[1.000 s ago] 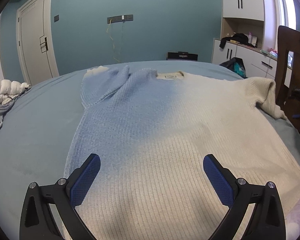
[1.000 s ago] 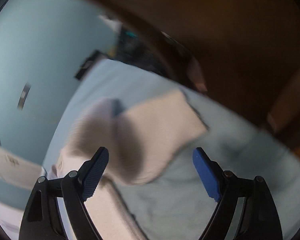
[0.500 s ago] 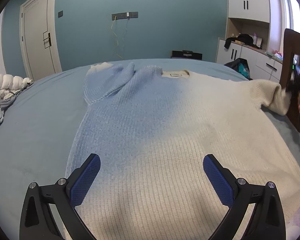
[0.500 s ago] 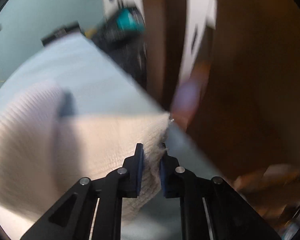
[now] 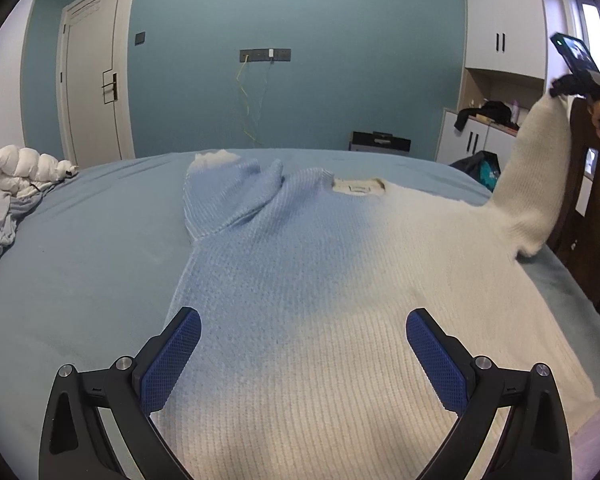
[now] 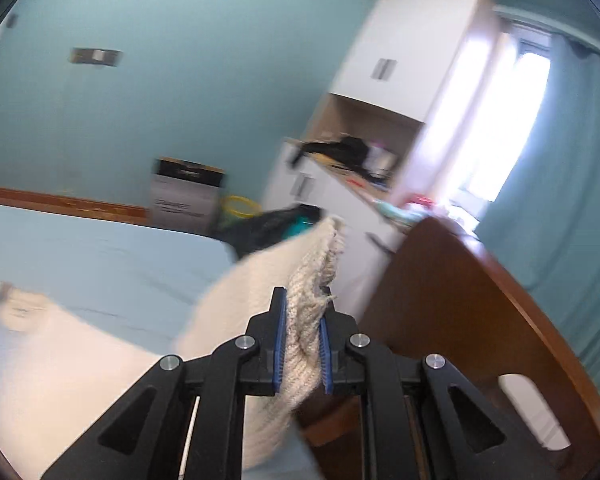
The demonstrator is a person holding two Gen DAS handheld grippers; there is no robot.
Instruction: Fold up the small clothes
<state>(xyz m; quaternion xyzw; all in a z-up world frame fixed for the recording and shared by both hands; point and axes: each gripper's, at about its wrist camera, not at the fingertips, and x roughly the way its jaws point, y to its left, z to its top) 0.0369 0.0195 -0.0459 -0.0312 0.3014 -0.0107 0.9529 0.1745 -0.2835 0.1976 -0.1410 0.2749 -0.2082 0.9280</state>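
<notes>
Though neck label unreadable; sweater flat

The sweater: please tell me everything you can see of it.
The sweater is a ribbed knit, light blue on one side fading to cream on the other. It lies spread flat on the blue bed, its neck label turned away from the left wrist camera. The blue sleeve is folded onto the body. The cream sleeve is lifted into the air, its cuff pinched in the right gripper. The open left gripper hovers over the hem.
</notes>
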